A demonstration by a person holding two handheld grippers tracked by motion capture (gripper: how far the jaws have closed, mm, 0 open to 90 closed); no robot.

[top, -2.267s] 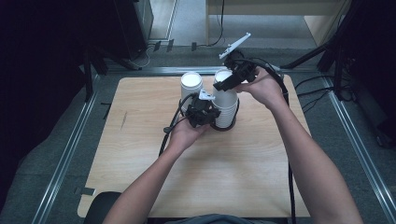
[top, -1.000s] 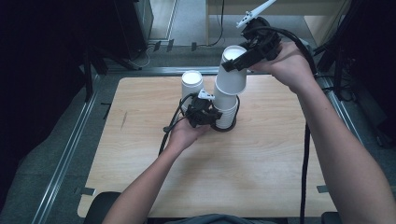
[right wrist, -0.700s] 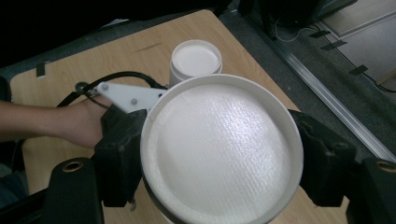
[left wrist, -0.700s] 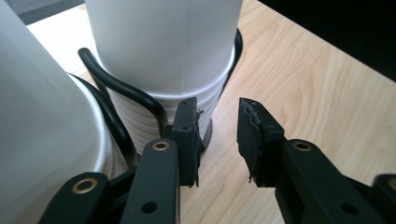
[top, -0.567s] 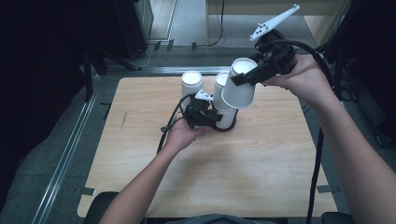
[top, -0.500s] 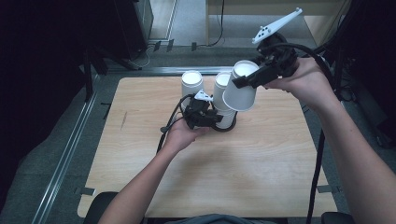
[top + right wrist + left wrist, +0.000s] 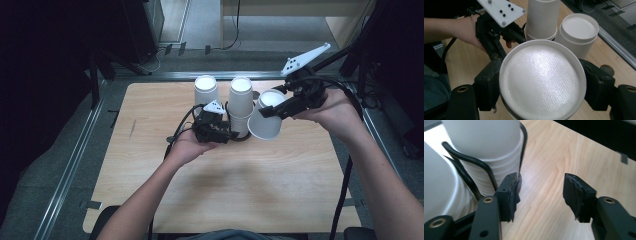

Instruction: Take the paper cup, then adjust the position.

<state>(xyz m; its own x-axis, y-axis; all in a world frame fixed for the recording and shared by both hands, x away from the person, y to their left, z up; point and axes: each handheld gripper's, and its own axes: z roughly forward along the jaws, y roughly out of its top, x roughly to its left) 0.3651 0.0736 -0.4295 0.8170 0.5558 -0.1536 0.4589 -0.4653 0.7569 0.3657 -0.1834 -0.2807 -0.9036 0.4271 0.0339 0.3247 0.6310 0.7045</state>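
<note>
The right gripper (image 7: 267,111) has its jaws clamped across a single paper cup (image 7: 265,122), upside down and tilted in the air just right of the cup stack (image 7: 240,102) in its wire holder (image 7: 477,166). The cup is light and thin-walled (easily crushed), best held near the stiffer base. Earlier it hung higher, above the stack. The left gripper (image 7: 540,192), whose jaws have just been opening with nothing between them, sits beside the holder on the counter (image 7: 225,190).

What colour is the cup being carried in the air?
White all over; the cup shows best in the right gripper view.
</note>
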